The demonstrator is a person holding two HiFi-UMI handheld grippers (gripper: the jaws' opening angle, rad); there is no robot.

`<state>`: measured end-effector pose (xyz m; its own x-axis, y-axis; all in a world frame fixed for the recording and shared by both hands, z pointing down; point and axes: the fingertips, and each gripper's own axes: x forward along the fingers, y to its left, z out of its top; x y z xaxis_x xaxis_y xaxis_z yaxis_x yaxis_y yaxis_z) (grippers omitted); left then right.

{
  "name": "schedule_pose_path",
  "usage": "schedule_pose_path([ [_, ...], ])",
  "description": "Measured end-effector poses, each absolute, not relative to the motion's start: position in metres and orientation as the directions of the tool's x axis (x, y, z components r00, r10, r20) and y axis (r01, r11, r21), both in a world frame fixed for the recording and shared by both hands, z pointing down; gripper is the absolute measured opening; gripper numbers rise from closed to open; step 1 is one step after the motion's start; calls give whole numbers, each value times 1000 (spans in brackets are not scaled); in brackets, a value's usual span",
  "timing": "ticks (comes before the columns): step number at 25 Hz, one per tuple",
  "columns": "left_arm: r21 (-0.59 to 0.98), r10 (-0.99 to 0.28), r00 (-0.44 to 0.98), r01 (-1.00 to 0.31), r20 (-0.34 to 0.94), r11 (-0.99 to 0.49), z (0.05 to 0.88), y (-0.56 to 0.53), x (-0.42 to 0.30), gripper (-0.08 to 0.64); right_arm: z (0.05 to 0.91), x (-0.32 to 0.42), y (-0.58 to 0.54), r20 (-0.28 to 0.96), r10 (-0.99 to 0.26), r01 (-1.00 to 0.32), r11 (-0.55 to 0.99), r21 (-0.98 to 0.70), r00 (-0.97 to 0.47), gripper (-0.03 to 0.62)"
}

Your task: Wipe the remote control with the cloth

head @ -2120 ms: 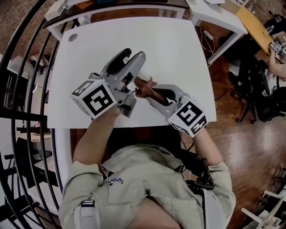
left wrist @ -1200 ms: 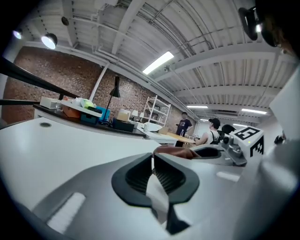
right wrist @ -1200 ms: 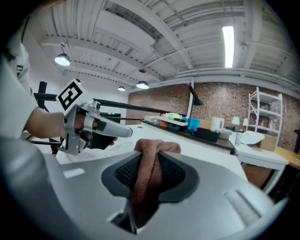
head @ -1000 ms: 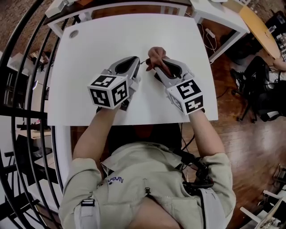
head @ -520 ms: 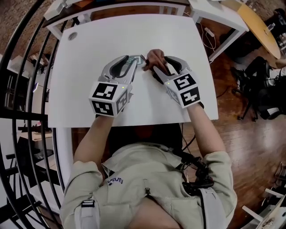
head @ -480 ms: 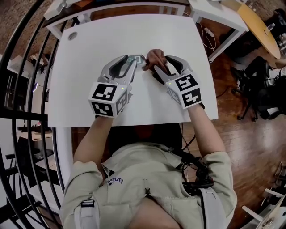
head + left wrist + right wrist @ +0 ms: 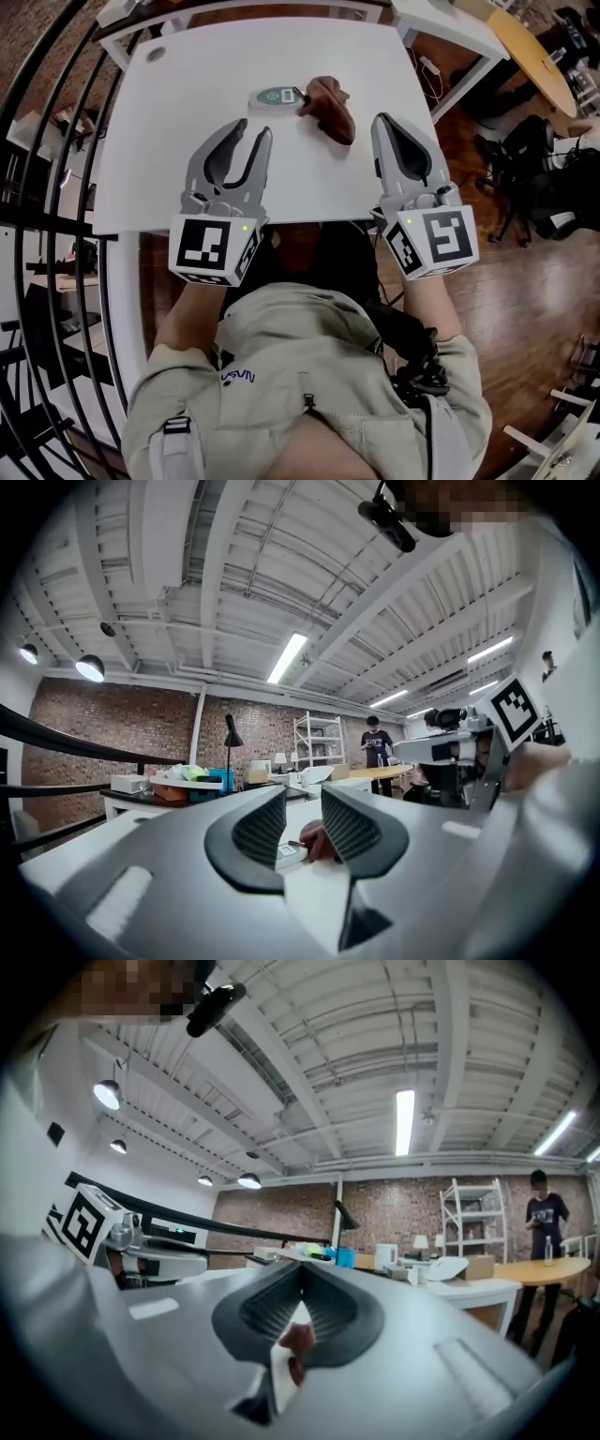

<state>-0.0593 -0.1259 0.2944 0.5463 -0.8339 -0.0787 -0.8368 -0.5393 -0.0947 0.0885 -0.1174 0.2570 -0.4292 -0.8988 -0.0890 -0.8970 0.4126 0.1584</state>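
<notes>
The remote control (image 7: pixel 274 96) lies flat on the white table (image 7: pixel 178 141), close to its far edge and about midway along it. The brown cloth (image 7: pixel 330 106) sits crumpled just to the remote's right, touching that end and trailing toward the near edge. Neither is held.

Both grippers hang over the near edge of the table, well apart from the remote and the cloth, pointing toward the far edge. The left gripper (image 7: pixel 250 131) is released: its jaws stand a little apart and are opening, with nothing between them; the remote and cloth show far off through the gap. The right gripper (image 7: pixel 384 122), near the right edge, is clenched on nothing, its ribbed pads meeting at the tip.
</notes>
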Motion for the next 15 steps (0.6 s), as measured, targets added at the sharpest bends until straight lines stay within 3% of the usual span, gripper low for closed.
schedule_pose_path([
  [8,-77,-865,476,-879,-158,-470,299,-21,-72,89,302,83,-22,-75,-927,-928,358,108,-366,5],
  [10,-66,-874,466,-885,-136,-461,311,-9,-63,10,321,88,-16,-42,-936,-935,345,85,-349,3],
  [15,-46,-891,452,-891,-32,-451,361,-10,-62,2,361,99,-15,35,-945,-945,326,32,-325,2],
])
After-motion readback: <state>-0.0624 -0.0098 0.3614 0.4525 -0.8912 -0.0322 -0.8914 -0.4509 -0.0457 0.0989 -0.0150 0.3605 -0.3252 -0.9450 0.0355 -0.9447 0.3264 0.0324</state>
